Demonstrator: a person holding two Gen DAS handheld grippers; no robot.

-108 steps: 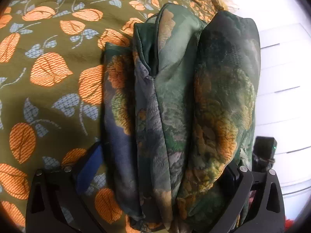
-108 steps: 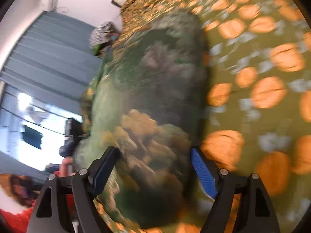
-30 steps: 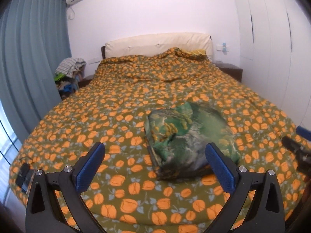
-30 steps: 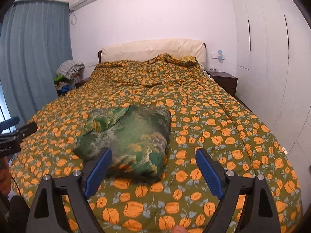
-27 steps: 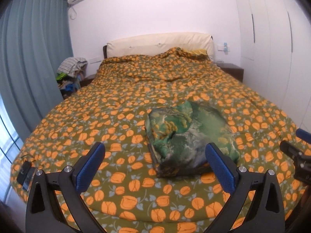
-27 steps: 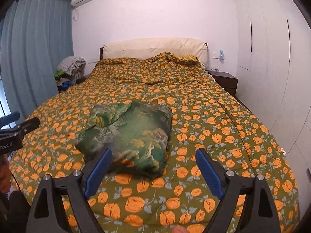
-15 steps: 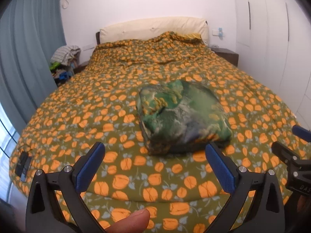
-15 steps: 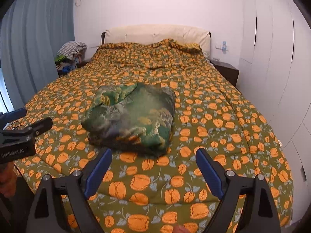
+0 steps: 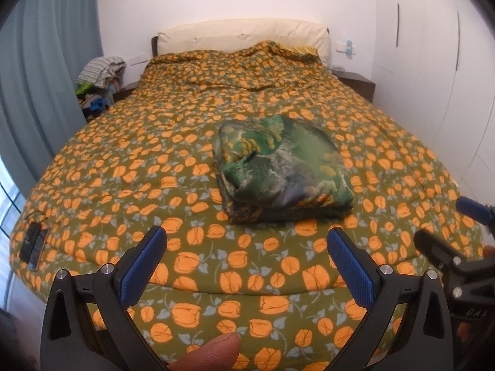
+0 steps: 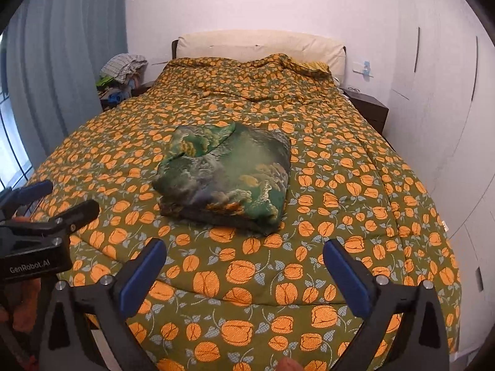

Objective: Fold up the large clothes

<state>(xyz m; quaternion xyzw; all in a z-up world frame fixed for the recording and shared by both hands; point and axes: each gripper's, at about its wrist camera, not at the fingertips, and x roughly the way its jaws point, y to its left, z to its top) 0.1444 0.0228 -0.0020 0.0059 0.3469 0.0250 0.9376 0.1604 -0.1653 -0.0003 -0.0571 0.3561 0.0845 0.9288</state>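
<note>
The folded green garment (image 9: 283,174) lies mid-frame on the bed (image 9: 130,167), apart from both grippers. The left gripper (image 9: 247,258) gapes empty; the right gripper (image 10: 244,273) is opening, empty. Only the left view shows a dark device (image 9: 34,244) lower left.

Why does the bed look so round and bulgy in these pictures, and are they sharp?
Fisheye lenses: in both wrist views the bed bulges and dark corners ring the frame. The folded green garment is fairly sharp in both; the right view's white wall is bright, slightly washed out.
</note>
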